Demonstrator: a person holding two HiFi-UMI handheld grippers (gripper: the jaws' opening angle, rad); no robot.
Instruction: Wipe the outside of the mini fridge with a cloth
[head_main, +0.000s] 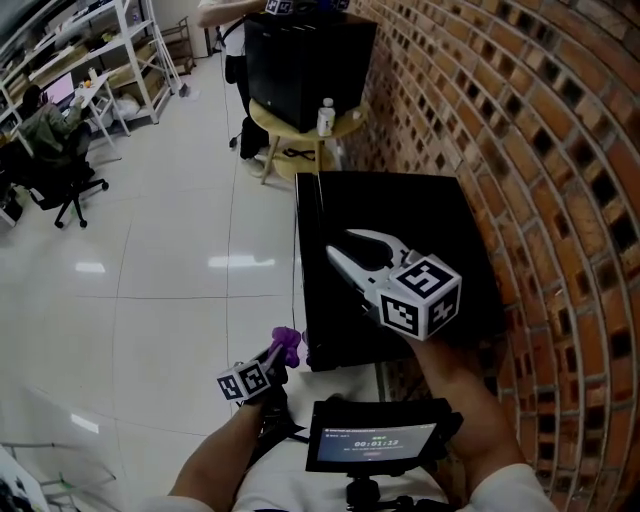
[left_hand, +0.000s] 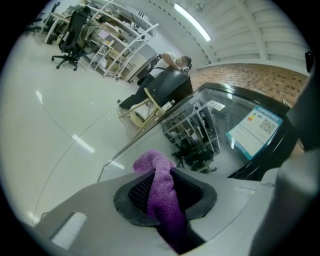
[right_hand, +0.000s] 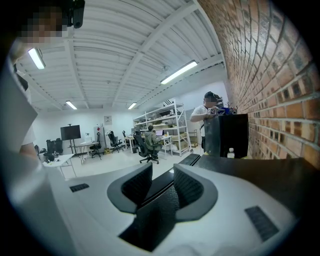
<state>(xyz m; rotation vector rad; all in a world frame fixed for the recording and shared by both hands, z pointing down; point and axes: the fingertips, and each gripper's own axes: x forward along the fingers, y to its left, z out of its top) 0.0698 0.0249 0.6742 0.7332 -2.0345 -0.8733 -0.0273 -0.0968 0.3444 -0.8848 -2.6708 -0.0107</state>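
hand-held gripper (left_hand: 159, 186) pinching cloth (left_hand: 154, 163), seemingly off fridge (head_main: 400, 225)

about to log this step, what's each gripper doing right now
Left gripper: closed on the purple cloth.
Right gripper: open, nothing between its jaws.

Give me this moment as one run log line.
left gripper: shut on purple cloth | right gripper: open, empty, above top of mini fridge | cloth-to-fridge contact: unclear
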